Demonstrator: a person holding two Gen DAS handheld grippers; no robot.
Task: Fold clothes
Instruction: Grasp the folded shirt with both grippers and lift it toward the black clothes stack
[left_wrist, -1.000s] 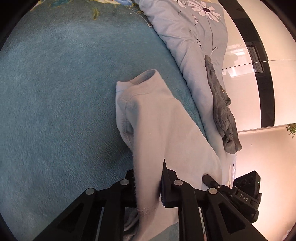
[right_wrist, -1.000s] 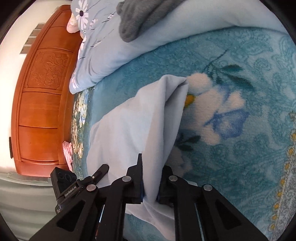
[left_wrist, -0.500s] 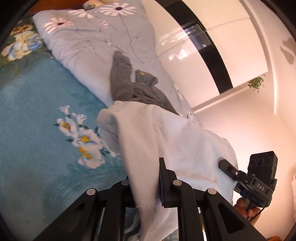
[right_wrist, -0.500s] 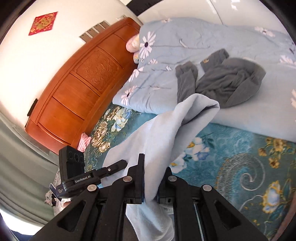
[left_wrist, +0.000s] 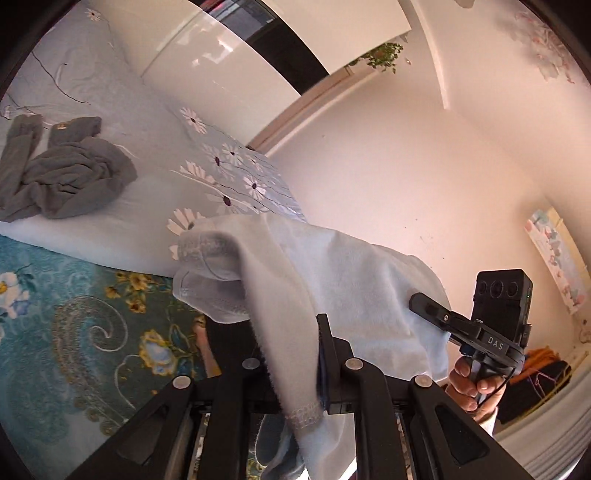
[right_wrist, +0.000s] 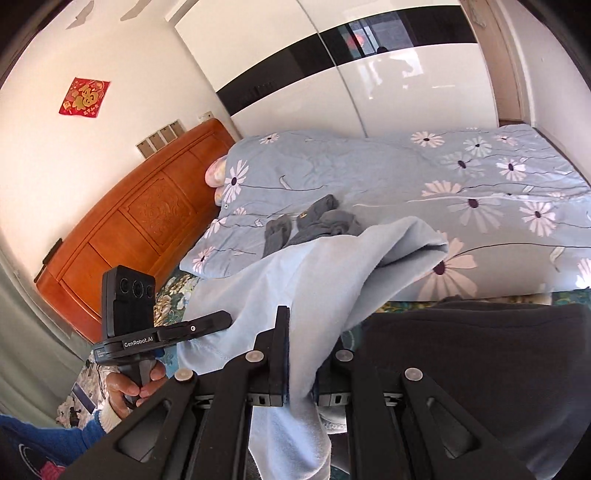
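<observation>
A pale blue garment (left_wrist: 332, 280) is hanging in the air between two hand-held grippers, slung above a bed rather than lying on it. The left gripper (left_wrist: 291, 354) is pinching one edge of the cloth between its nearly closed jaws, and the right gripper (right_wrist: 301, 354) is pinching another edge the same way. To do this step well, the person is likely needing to keep both pinches firm and level, drawing the fabric taut so it hangs without twisting before it is laid flat. Ahead of the grippers, a crumpled grey garment (left_wrist: 62, 173) is resting on a pale blue daisy-print quilt (right_wrist: 424, 192); below them, a teal floral blanket (left_wrist: 74, 325) is covering the bed. No containers are showing.
</observation>
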